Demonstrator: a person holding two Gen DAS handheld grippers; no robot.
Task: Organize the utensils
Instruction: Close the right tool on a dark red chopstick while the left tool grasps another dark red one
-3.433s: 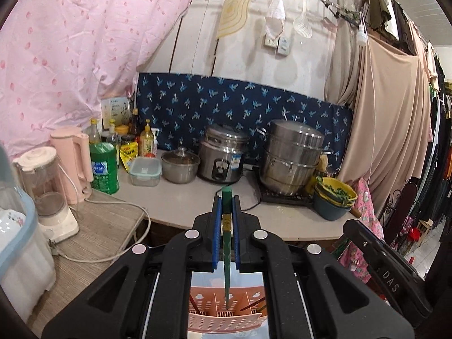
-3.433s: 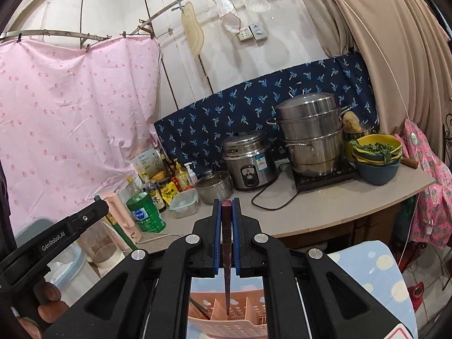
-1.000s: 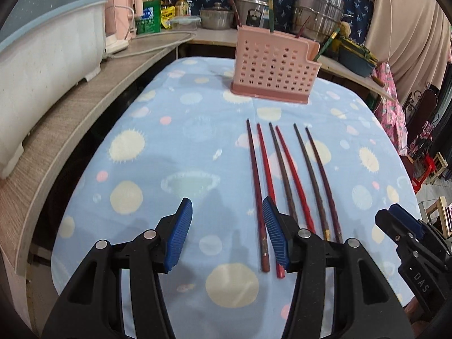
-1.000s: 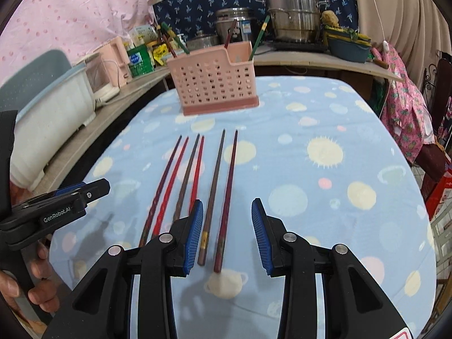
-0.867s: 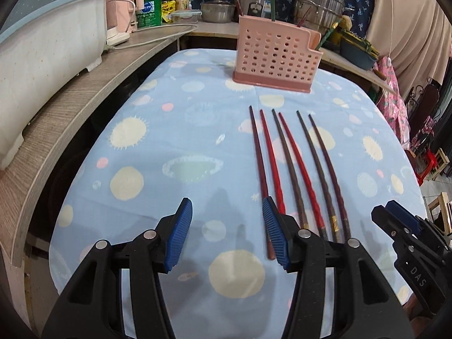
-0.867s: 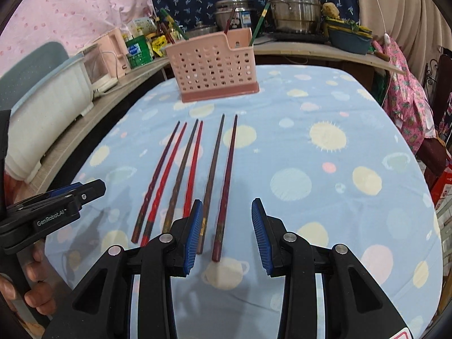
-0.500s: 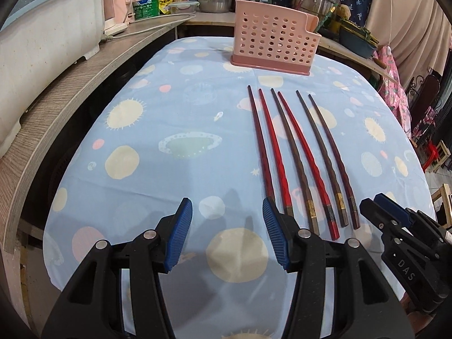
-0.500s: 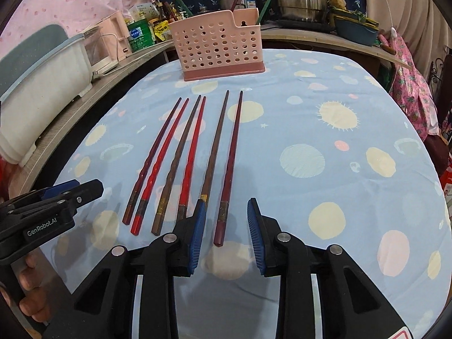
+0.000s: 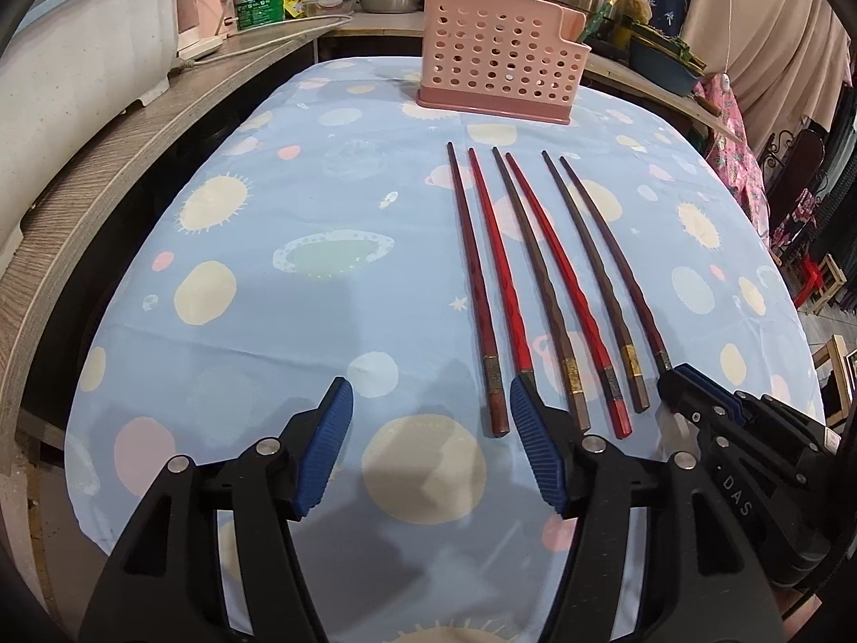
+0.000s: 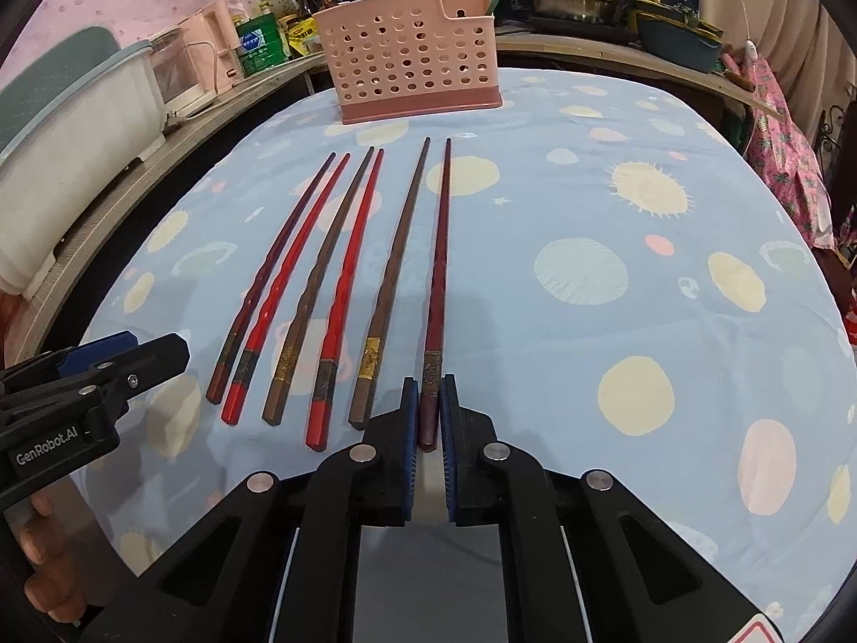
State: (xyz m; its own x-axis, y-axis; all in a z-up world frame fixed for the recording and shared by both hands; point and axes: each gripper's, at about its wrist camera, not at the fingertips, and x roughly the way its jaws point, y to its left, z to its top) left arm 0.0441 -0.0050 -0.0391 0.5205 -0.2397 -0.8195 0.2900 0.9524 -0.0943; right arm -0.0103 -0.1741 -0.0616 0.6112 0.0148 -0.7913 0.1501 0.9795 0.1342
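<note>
We are clamping the right gripper (image 10: 428, 418) on the butt of the rightmost chopstick (image 10: 436, 278), low centre of frame, long axis running up toward the pink holder (image 10: 412, 48). The left gripper (image 9: 428, 418), jaws widening and empty, is sitting beside the 5 other chopsticks (image 9: 535, 278) on the bench (image 9: 268, 246).

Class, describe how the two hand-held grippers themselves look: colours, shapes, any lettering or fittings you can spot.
Both are black plastic frames with angular cut-outs and round silver bolts. Left gripper: ribbed blue pads, "GenRobot.AI" in white on its side. Right gripper: the same blue pads, white "DAS" lettering. No cables or sleeves show.
</note>
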